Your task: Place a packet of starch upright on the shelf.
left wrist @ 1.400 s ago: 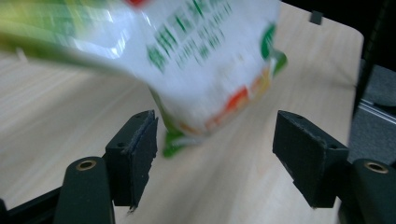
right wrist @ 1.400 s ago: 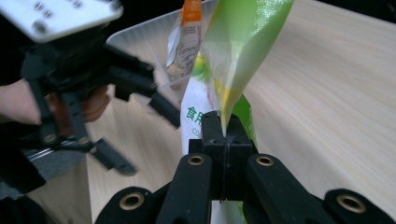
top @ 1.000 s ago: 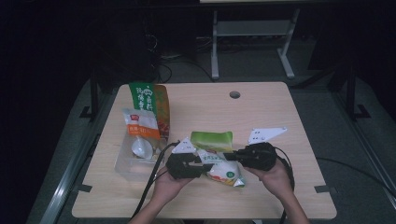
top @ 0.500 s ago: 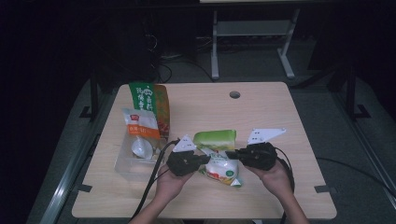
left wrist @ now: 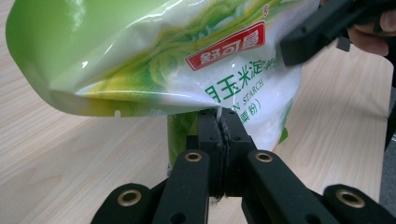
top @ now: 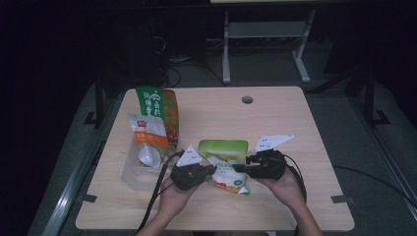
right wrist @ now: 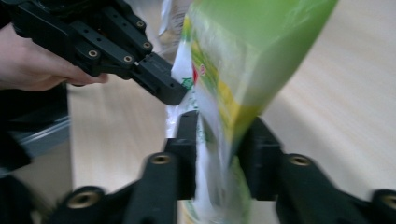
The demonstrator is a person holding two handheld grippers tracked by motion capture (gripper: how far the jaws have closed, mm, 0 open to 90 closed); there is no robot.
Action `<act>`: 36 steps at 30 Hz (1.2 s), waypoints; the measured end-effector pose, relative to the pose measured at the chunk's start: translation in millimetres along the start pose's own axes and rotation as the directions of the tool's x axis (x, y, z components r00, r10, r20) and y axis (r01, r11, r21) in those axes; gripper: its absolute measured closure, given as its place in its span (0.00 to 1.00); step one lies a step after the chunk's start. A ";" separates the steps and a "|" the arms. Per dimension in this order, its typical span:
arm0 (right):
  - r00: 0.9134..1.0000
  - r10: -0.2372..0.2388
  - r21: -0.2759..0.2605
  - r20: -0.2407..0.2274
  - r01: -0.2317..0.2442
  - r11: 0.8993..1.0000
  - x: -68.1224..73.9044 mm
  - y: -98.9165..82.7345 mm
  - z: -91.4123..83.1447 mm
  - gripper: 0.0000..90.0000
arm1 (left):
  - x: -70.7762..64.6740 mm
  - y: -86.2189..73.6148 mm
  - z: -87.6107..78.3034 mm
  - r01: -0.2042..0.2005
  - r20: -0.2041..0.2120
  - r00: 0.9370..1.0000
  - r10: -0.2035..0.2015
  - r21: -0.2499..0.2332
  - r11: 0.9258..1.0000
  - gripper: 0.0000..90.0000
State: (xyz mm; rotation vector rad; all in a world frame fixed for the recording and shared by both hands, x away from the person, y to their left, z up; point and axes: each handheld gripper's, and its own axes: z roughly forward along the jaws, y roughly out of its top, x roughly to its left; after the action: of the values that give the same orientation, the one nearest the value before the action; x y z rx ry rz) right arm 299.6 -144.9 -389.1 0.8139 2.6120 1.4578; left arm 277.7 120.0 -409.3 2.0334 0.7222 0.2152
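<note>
My left gripper (left wrist: 219, 122) pinches the starch pouch (top: 227, 164) edge, lifted off the worktop (top: 295, 128); my right gripper (right wrist: 219, 140) has just been opening around it, probably regripping. Pouch apparently unopened.

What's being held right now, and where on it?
The left gripper pinches the starch bag by its thin edge; the right gripper has just been opening, bag between its jaws.

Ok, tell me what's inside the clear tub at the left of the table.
In the clear tub a white spoon shows, with an orange-and-white sachet standing at its far end. Anything beneath them is covered.
</note>
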 end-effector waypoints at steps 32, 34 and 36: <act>0.999 0.035 0.001 0.028 -0.035 0.999 3.4 13.2 5.5 1.00 | -12.7 -28.8 -39.8 -0.096 0.025 0.995 0.095 0.034 0.995 0.63; 0.999 0.042 -0.001 0.030 -0.042 0.999 2.6 14.7 4.3 1.00 | -14.1 -31.6 -41.3 -0.092 0.034 0.995 0.091 0.036 0.995 0.62; 0.998 0.045 0.004 0.032 -0.045 0.999 2.8 16.8 2.4 1.00 | -15.7 -35.3 -43.4 -0.088 0.043 0.995 0.086 0.038 0.995 0.60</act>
State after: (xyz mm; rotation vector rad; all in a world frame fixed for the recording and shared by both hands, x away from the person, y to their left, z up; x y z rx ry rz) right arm 305.0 -134.7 -376.4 0.8944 2.5912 1.4377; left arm 232.4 156.2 -412.8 2.1037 0.6173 0.2097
